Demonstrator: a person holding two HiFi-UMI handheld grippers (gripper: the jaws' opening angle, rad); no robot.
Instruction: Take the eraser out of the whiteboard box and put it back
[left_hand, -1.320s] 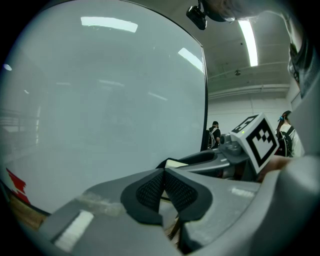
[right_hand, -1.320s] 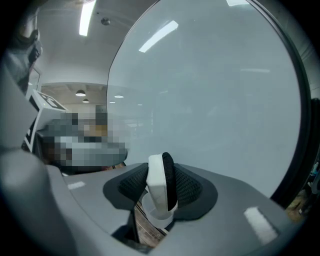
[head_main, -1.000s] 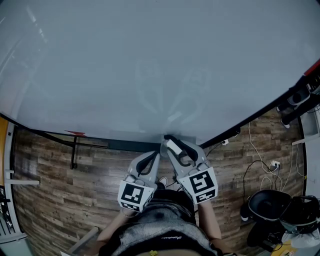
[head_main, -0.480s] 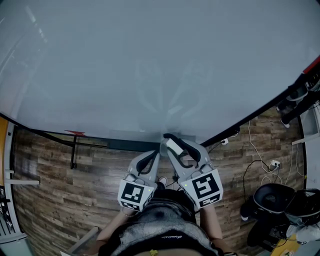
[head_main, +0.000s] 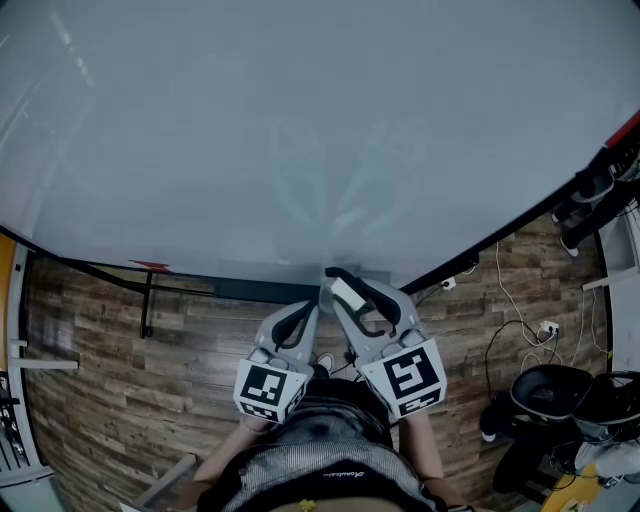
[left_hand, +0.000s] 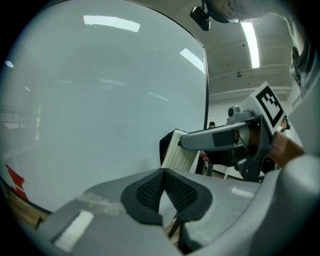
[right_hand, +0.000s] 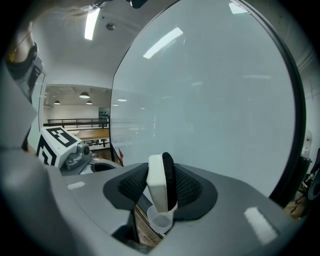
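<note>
The eraser (right_hand: 161, 182), a white block with a black felt face, stands upright between the pads of my right gripper (right_hand: 161, 189), which is shut on it. Just beneath it sits the clear whiteboard box (right_hand: 160, 221), and the eraser is above its rim. In the head view the right gripper (head_main: 342, 286) holds the eraser (head_main: 346, 293) at the whiteboard's (head_main: 300, 130) lower edge. My left gripper (head_main: 306, 312) stays just to its left, shut with nothing in it. In the left gripper view the pads (left_hand: 150, 190) meet, and the eraser's ribbed white back (left_hand: 180, 152) shows beyond them.
A black rail with a red item (head_main: 150, 266) runs under the whiteboard at the left. Wooden floor (head_main: 120, 360) lies below. At the right are cables (head_main: 520, 320), a socket and black bins (head_main: 545, 405). The board's dark frame (head_main: 510, 235) slants at the right.
My right gripper has risen a little with the eraser in it. The left gripper has kept still.
</note>
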